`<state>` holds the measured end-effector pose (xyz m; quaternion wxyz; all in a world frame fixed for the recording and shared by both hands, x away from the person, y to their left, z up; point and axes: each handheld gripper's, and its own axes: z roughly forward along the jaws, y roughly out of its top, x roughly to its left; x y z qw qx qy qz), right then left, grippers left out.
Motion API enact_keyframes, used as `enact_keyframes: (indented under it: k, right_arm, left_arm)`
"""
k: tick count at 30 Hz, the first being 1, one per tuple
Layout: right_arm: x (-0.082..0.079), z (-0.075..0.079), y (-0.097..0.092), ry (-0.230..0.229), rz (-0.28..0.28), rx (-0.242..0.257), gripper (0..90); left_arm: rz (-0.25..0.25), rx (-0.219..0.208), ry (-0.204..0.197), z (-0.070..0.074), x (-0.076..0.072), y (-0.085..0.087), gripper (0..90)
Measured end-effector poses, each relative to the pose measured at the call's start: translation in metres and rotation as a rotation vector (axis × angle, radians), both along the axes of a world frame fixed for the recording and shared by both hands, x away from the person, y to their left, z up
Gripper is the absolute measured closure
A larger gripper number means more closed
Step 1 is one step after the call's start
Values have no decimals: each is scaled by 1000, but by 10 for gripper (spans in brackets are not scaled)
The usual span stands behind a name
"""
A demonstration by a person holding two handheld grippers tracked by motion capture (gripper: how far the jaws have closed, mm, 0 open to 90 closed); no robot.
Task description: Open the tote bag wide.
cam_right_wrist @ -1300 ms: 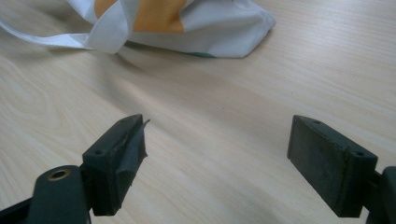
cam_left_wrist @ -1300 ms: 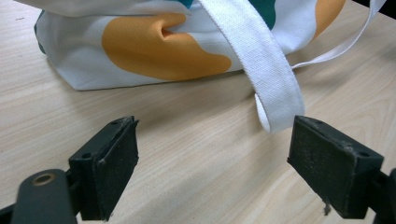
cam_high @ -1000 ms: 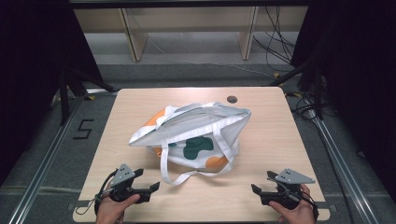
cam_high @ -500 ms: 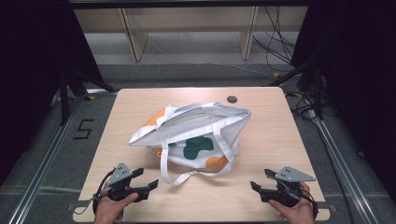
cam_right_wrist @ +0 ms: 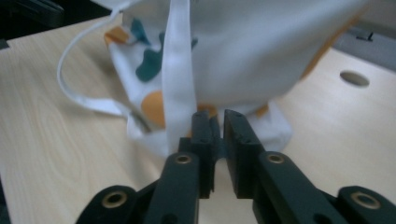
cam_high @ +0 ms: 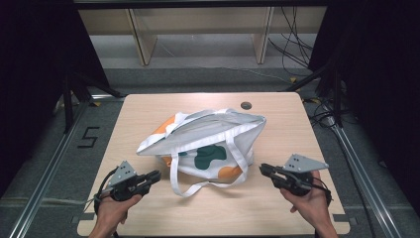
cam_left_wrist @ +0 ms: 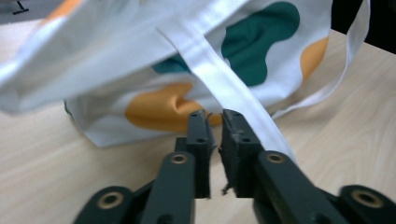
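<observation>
Tote bag (cam_high: 205, 148) lies slumped mid-desk, mouth gaping toward the left edge, one handle loop (cam_high: 198, 186) trailing toward the near edge.

Left claw (cam_high: 154, 177) sits near the near-left corner, tips pointing at the bag; jaws have just been closing and now stand narrow with nothing between them. In the left gripper view a strap (cam_left_wrist: 224, 79) runs just past the right jaw, outside the gap. Right claw (cam_high: 265, 170) is toward the near-right corner, also just closed to a narrow slit, empty; a strap (cam_right_wrist: 180, 70) hangs beside its left jaw, not in it.

Risks, as I judge them:
- Either claw going in with jaws this narrow will shove fabric instead of pinching it, and the bag slides.
- Straps so near the tips could snag a jaw and drag the whole bag.
- Soft cloth, no stiffness: a one-sided pull collapses the mouth.

Around: cable hole (cam_high: 246, 105) near the desk's (cam_high: 297, 119) far edge, clear of the work. Nothing else stands between claws and bag.
</observation>
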<state>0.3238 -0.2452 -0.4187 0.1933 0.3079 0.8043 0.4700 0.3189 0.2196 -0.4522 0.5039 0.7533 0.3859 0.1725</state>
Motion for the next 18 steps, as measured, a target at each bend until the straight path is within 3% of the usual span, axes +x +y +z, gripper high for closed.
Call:
enact_keyframes:
  k: [2,3,4,5,6,7,9,11,18]
  right_arm:
    - [6,8,2,-22,17,-14,861]
    - [15,19,9,-38,37,-11,886]
    - [15,19,9,-38,37,-11,886]
    - [21,30,15,-66,48,-7,900]
    - [21,30,15,-66,48,-7,900]
    - [26,41,21,-70,70,-16,900]
    - [27,44,24,-78,59,-5,900]
    - [35,63,32,-107,77,-25,900]
    - [58,93,48,-132,77,-18,900]
  left_arm:
    - [-2,2,-4,2,3,1,856]
    - [3,4,-7,9,11,1,871]
    - [3,4,-7,9,11,1,879]
    - [2,10,-5,15,18,2,885]
    - [2,10,-5,15,18,2,888]
    - [6,7,-8,22,25,3,892]
    - [5,2,-4,27,29,2,892]
    - [-7,14,-3,37,40,-1,891]
    - [-16,49,7,48,62,-12,888]
